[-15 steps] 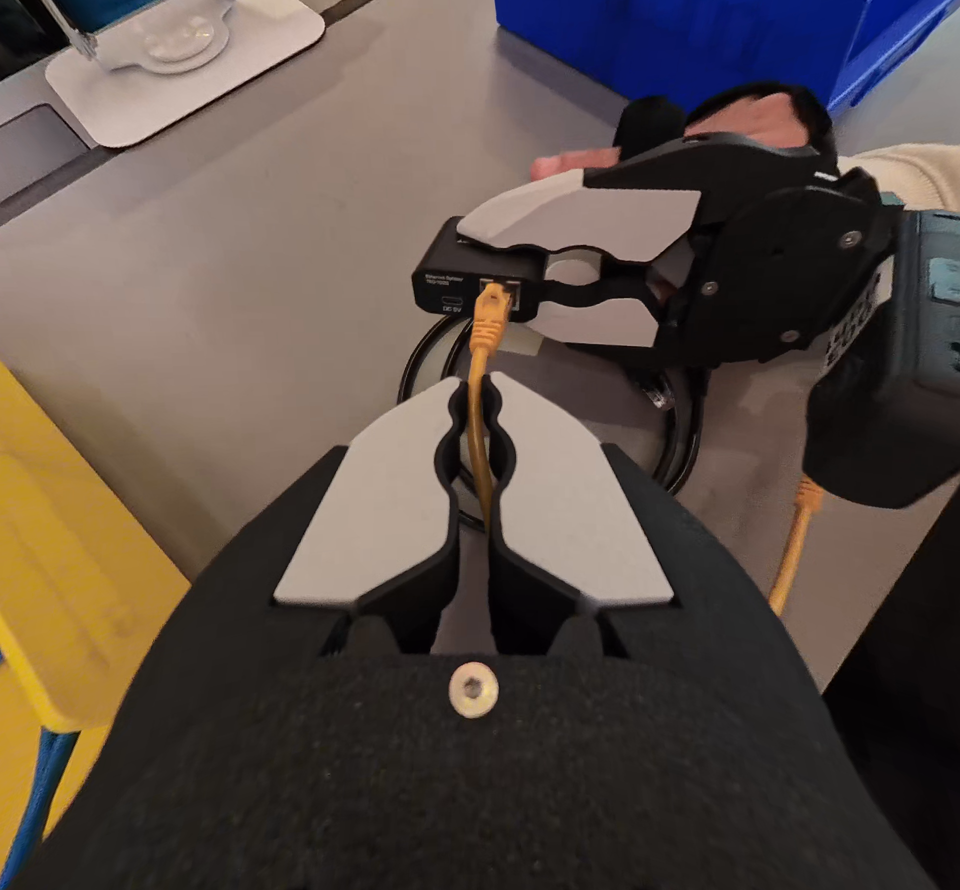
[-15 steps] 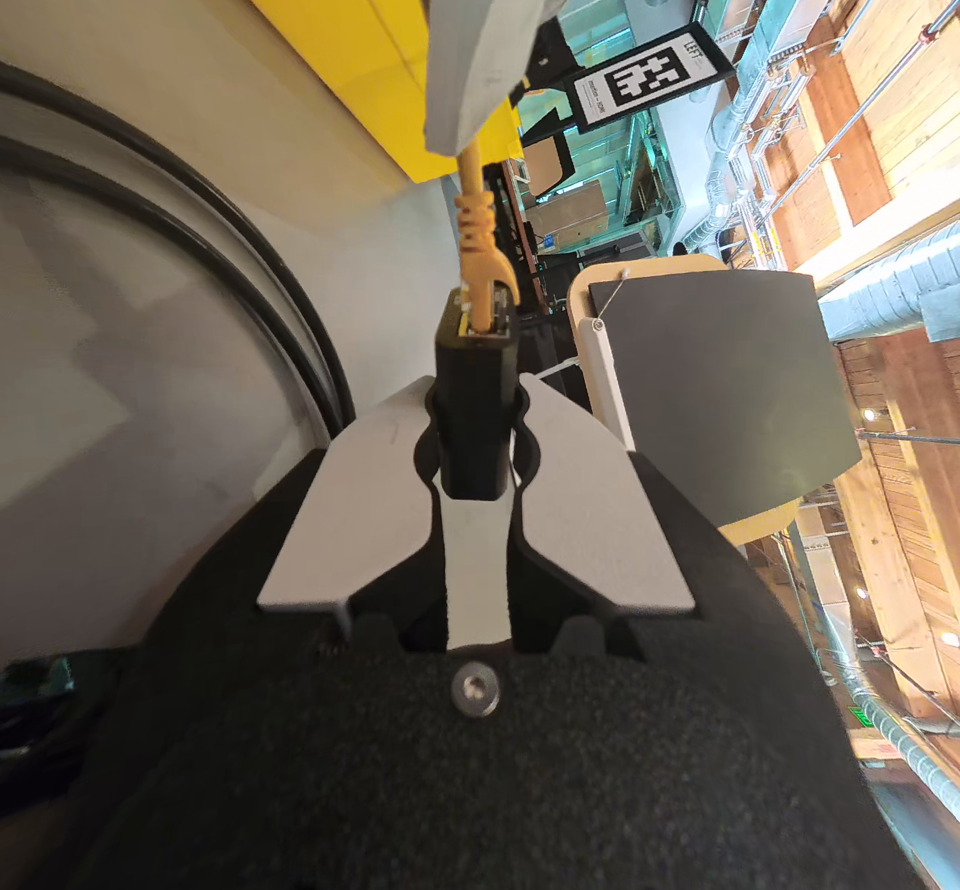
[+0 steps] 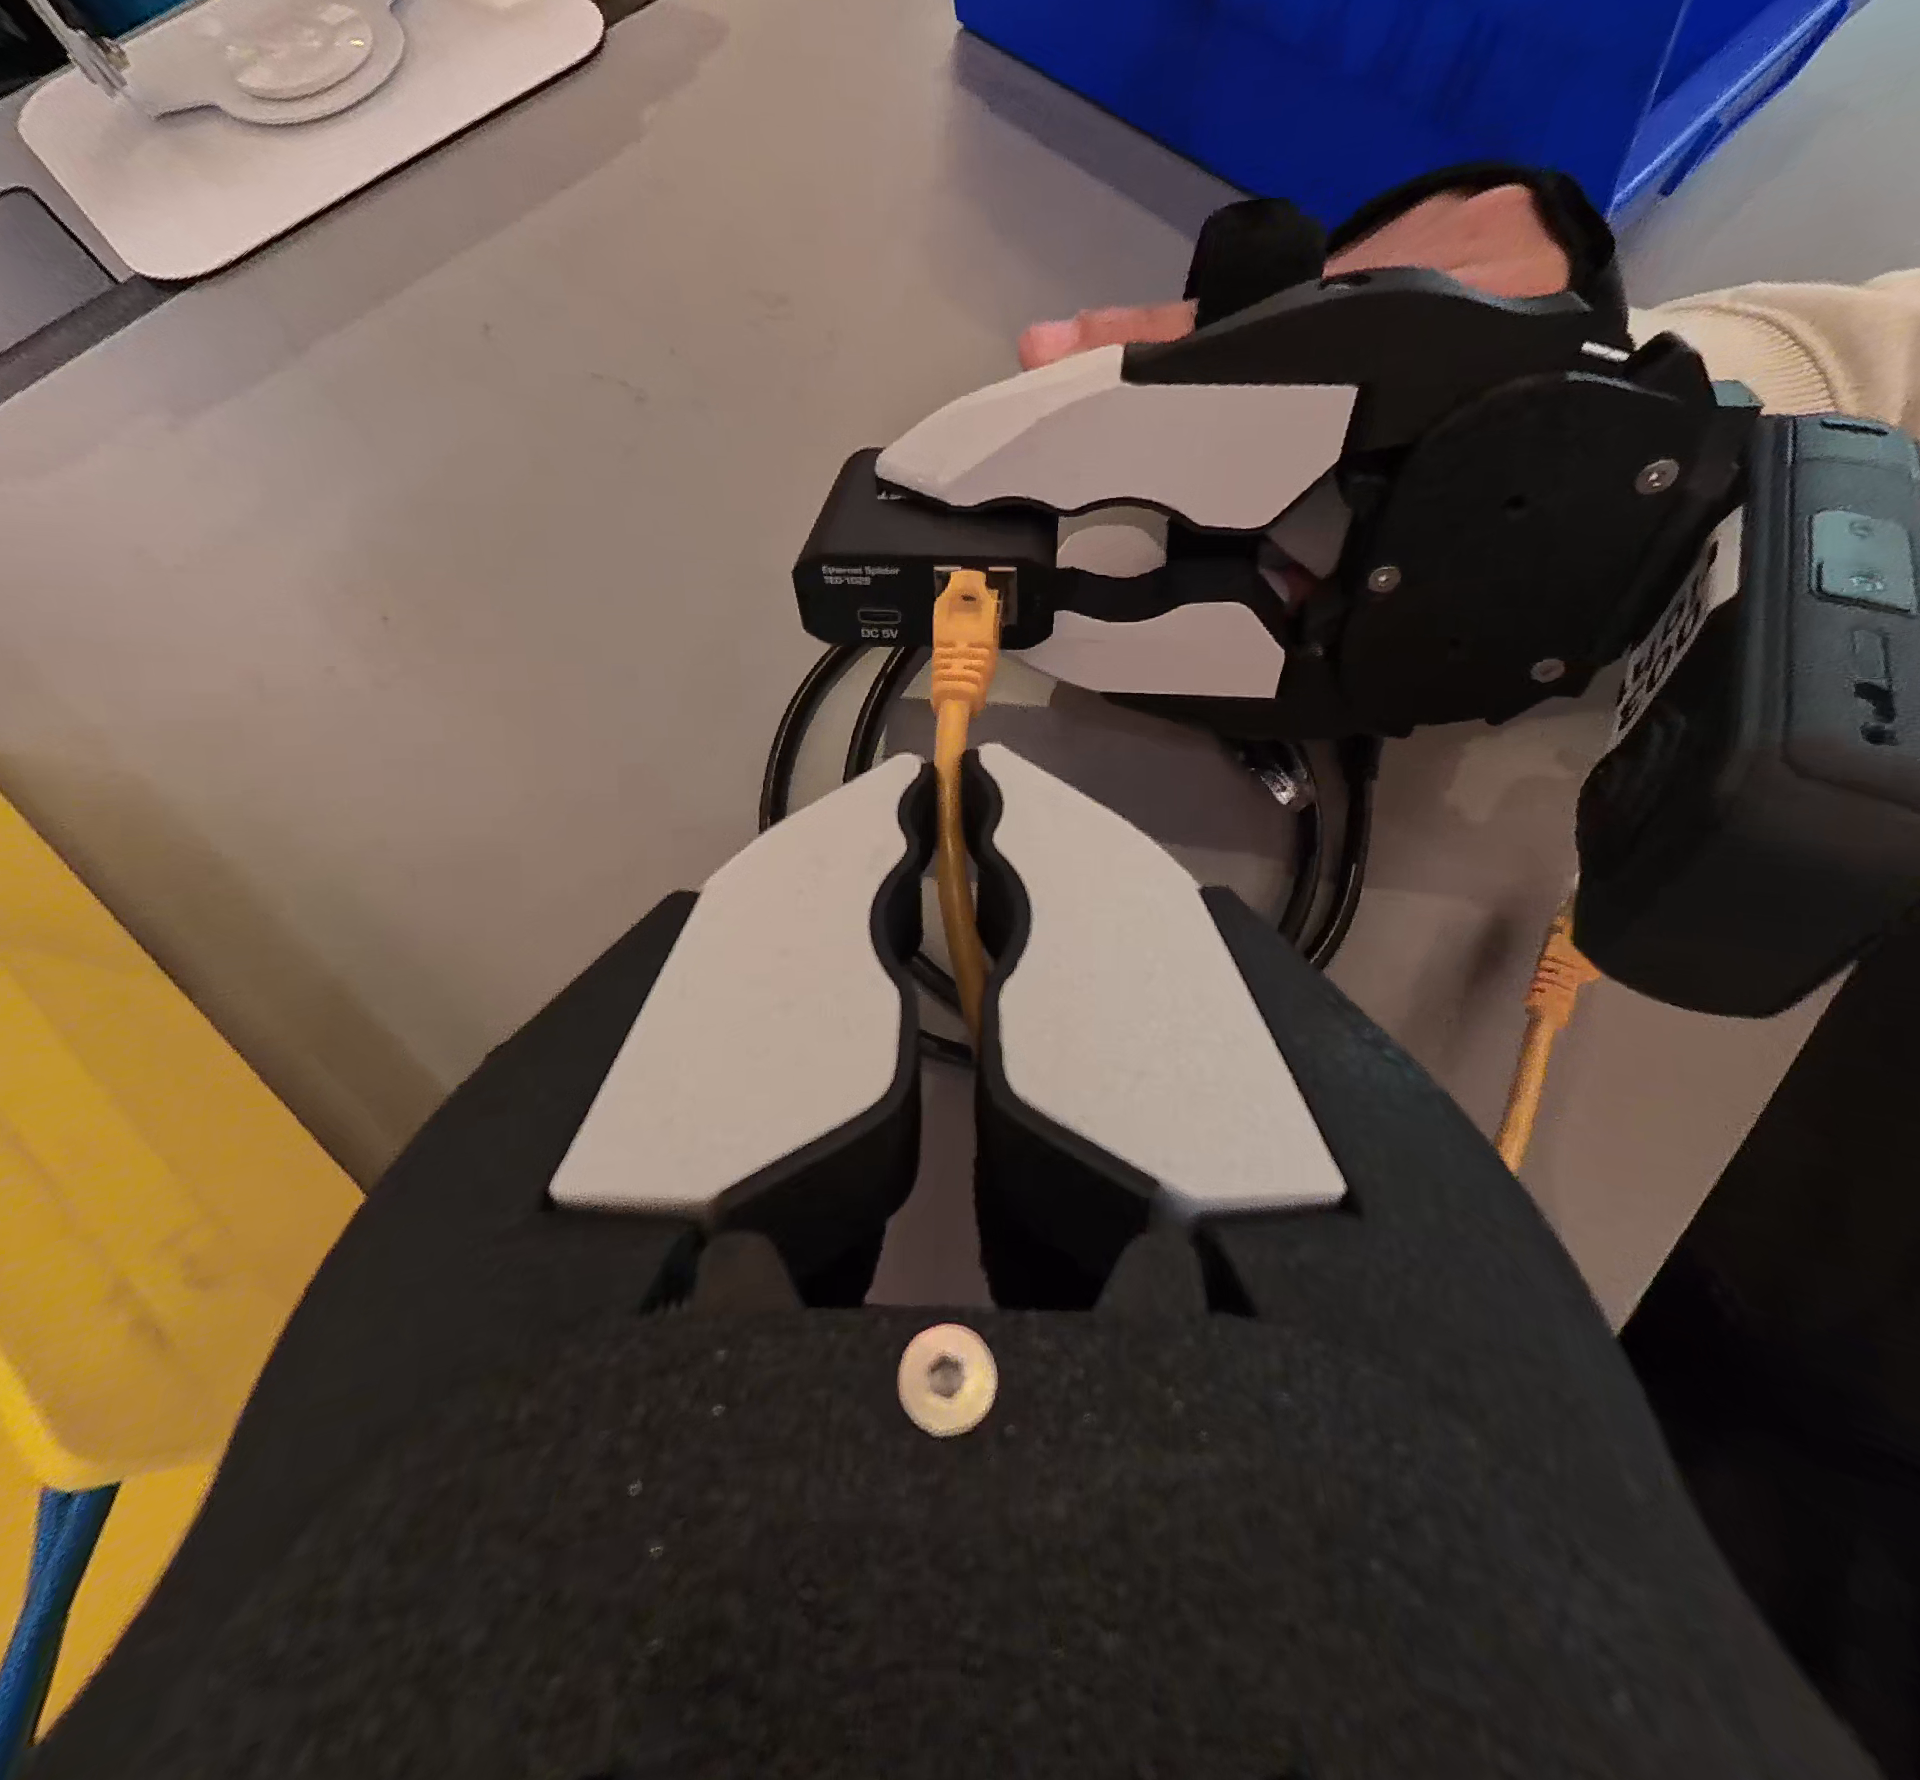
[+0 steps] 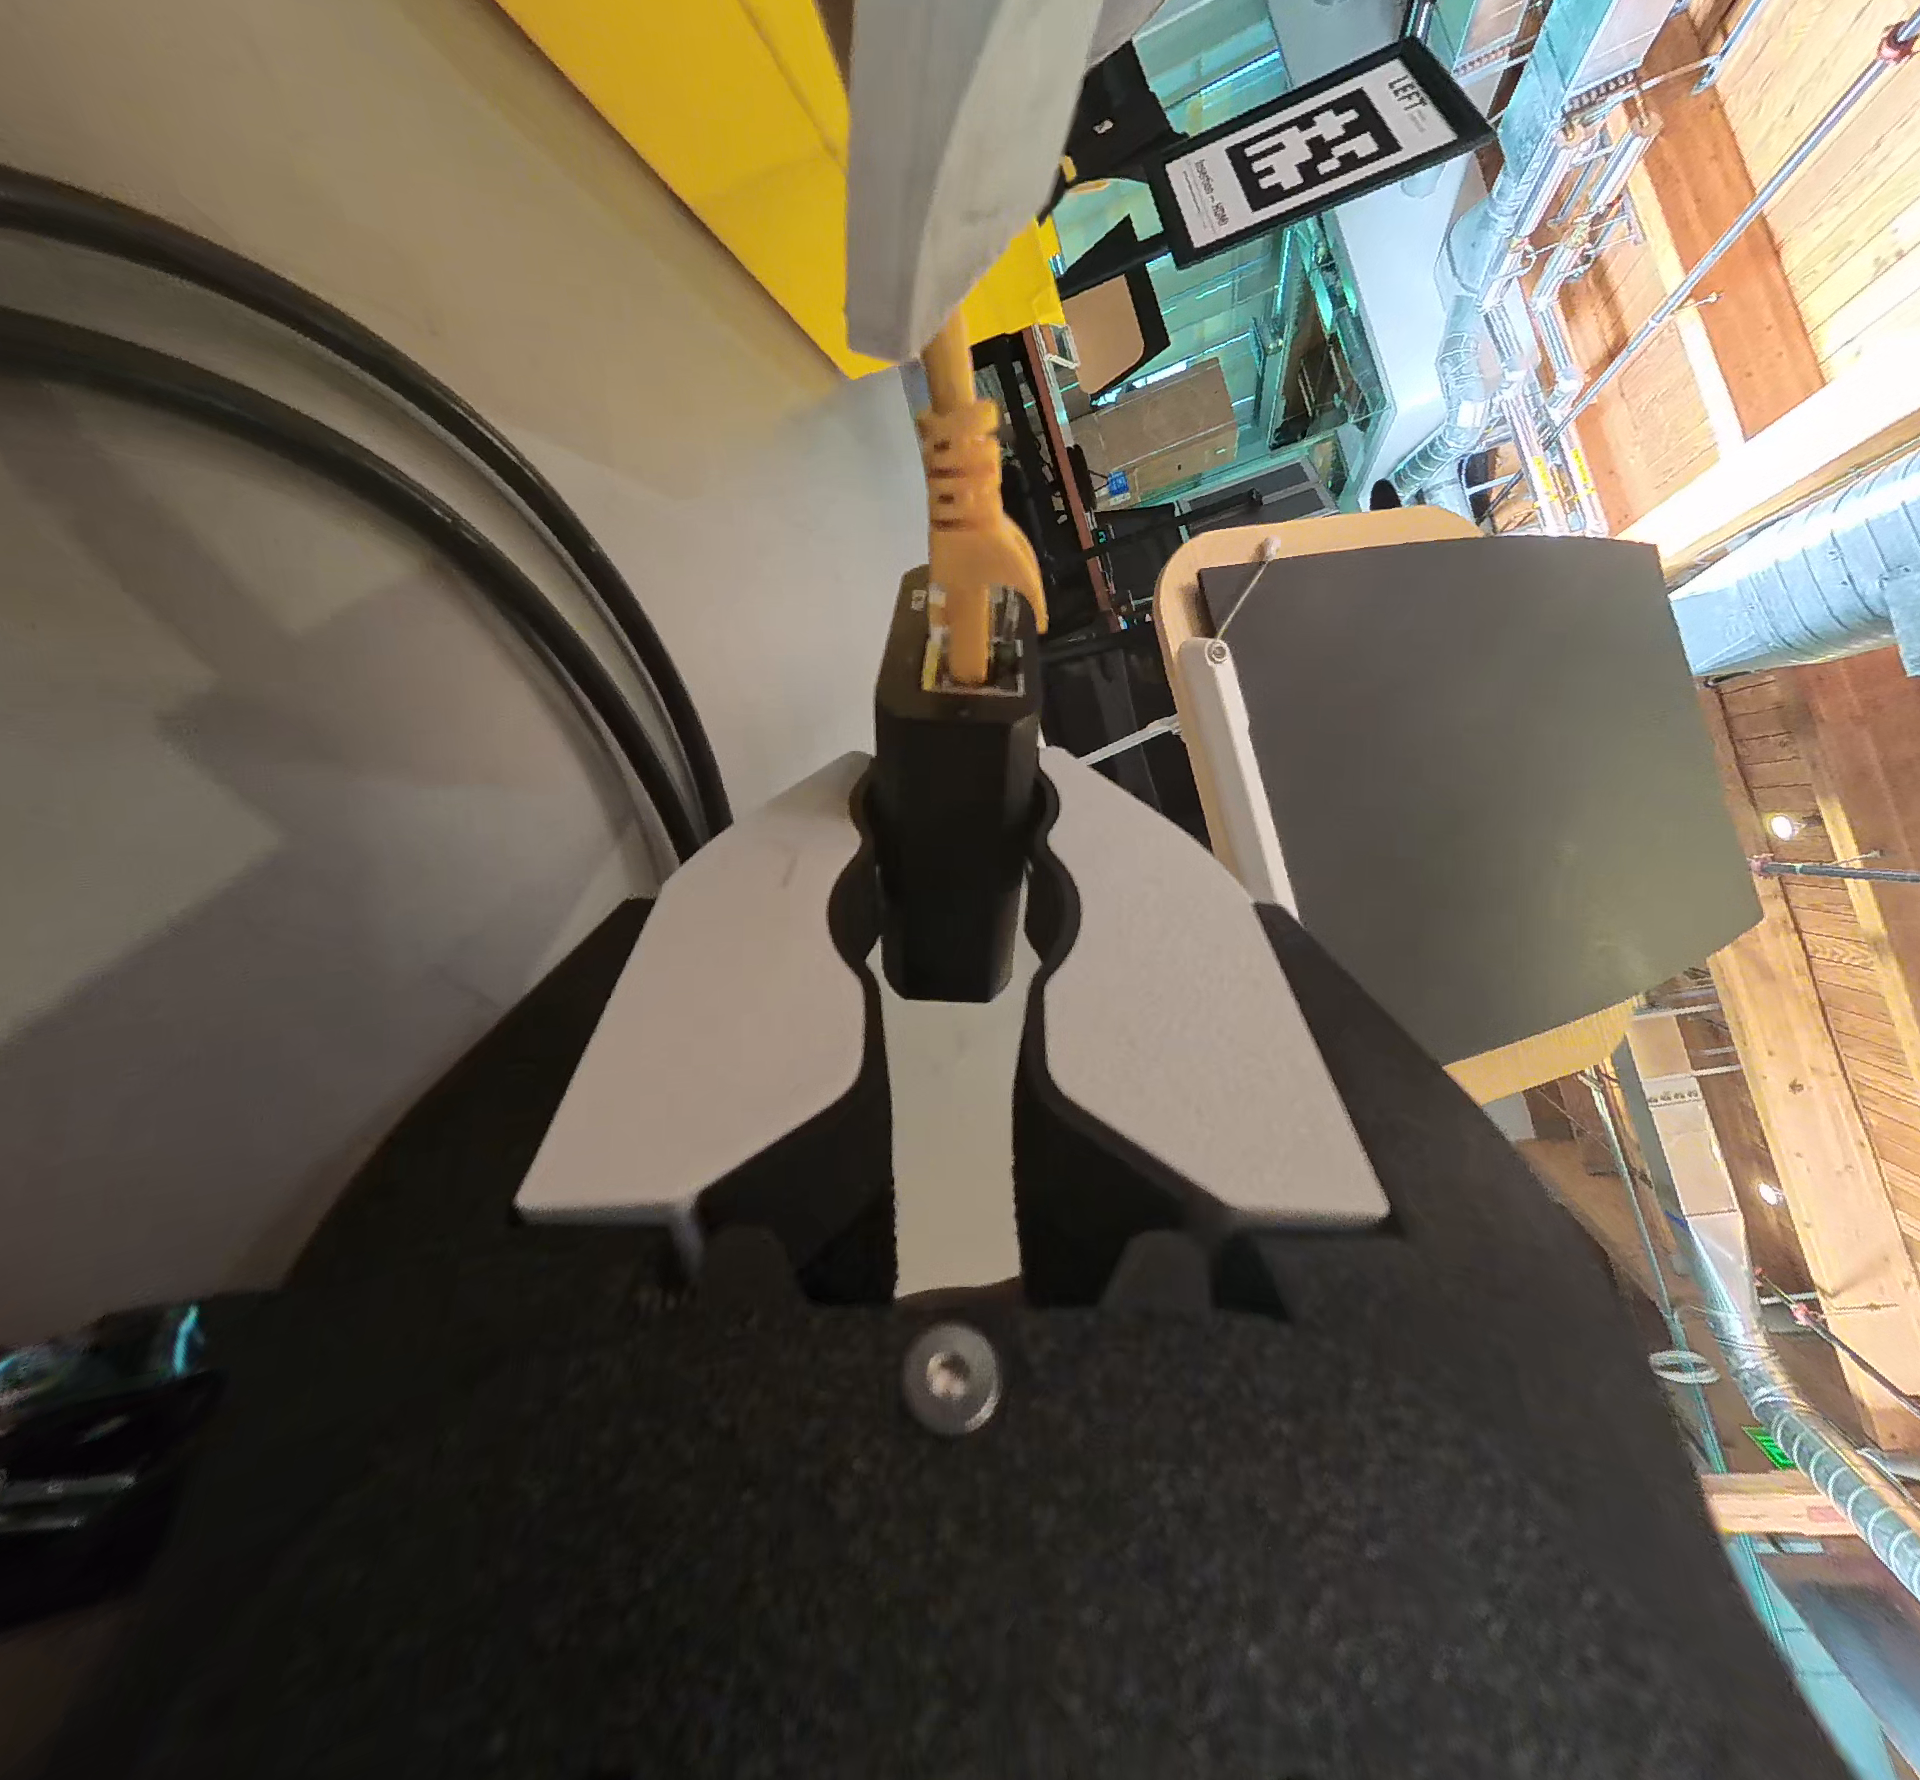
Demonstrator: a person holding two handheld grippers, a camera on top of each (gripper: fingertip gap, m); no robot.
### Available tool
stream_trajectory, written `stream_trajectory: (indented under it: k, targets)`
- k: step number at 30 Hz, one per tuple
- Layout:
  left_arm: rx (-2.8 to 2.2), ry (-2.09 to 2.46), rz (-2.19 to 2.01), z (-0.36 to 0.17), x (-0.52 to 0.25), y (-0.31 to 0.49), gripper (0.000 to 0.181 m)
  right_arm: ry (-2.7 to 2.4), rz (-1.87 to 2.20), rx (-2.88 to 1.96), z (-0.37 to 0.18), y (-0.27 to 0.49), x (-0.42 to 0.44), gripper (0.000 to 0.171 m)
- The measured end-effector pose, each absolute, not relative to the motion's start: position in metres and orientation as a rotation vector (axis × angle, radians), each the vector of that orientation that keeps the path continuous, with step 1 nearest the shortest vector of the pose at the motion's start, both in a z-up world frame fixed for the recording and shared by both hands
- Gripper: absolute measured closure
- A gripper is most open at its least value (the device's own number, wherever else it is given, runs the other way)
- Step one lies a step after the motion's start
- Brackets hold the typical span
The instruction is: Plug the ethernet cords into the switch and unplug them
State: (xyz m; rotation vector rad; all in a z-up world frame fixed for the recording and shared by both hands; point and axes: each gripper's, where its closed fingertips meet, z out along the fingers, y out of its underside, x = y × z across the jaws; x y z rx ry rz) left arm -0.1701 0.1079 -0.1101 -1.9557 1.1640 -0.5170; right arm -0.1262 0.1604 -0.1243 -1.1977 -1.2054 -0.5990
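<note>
We find the right gripper [image 3: 977, 577] clamped on the black switch [image 3: 914, 577], holding it clear of the grey bench [image 3: 468, 535] with its port face turned toward the left gripper [image 3: 951, 774], whose fingers are closed on the orange ethernet cord [image 3: 961, 691] just behind the plug; we judge this grip gives a straight push or pull along the port. The left wrist view alone shows a second orange cord [image 3: 1538, 1034] lying on the bench and a blue bin [image 3: 1299, 16]. The right wrist view alone looks down on the plug seated in the switch [image 4: 956, 795].
</note>
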Motion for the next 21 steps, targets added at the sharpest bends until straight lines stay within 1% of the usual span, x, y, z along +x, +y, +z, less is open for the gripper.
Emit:
stream_trajectory:
  k: [14,21]
  targets:
    - [-1.984,1.182,-0.506,-0.123,-0.162,0.105,0.177,-1.227,-0.64,-1.207,-0.129,0.16,-0.13,0.148]
    - [-1.985,1.119,-0.495,-0.115,-0.173,0.12,0.175,-1.225,-0.56,-1.168,-0.12,0.154,-0.134,0.148]
